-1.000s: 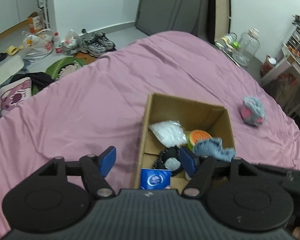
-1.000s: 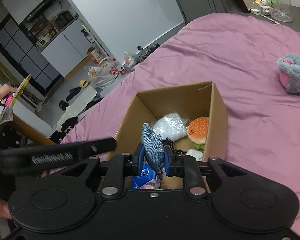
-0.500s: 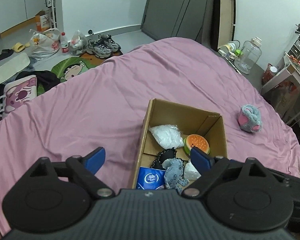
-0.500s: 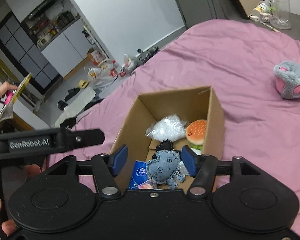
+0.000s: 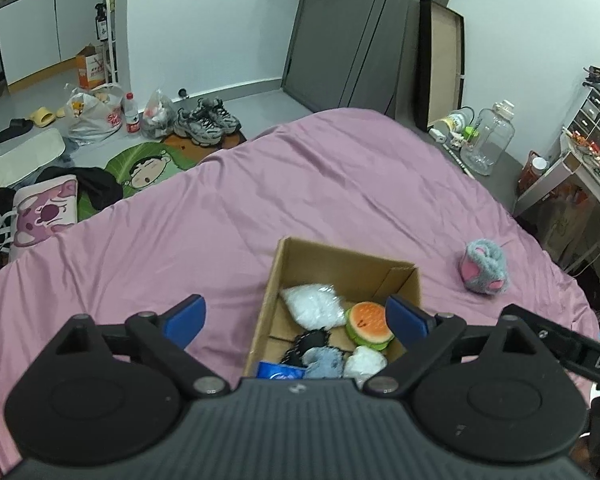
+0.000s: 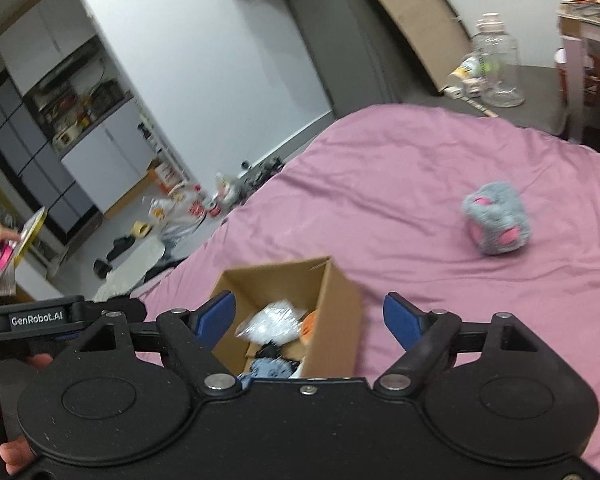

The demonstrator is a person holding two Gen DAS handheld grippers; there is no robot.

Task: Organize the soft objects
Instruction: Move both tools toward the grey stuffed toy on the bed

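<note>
A: Cardboard box (image 5: 276, 280) is sitting nearest, holding the burger plush (image 5: 370, 322), denim plush (image 5: 325, 363) and white bag (image 5: 312, 306). Left gripper (image 5: 296, 316) and right gripper (image 6: 310, 316) are both gaping wide, carrying nothing.

B: Remaining?

A: Grey-pink plush (image 6: 496, 220) is lying alone on the bedsheet (image 5: 220, 208), two o'clock, well apart.

Open cardboard box (image 5: 324, 258) on the pink bedspread, flaps up. Inside: white crinkled plastic bag (image 5: 313, 305) toward the far side, burger plush (image 5: 369, 325) against the right wall, black fuzzy item (image 5: 306, 342), grey-blue plush (image 5: 325, 362), white soft piece (image 5: 363, 361), blue packet (image 5: 278, 370) nearest. Grey-and-pink plush (image 5: 485, 266) lies alone on the bedspread, right of the box, well apart.
</note>
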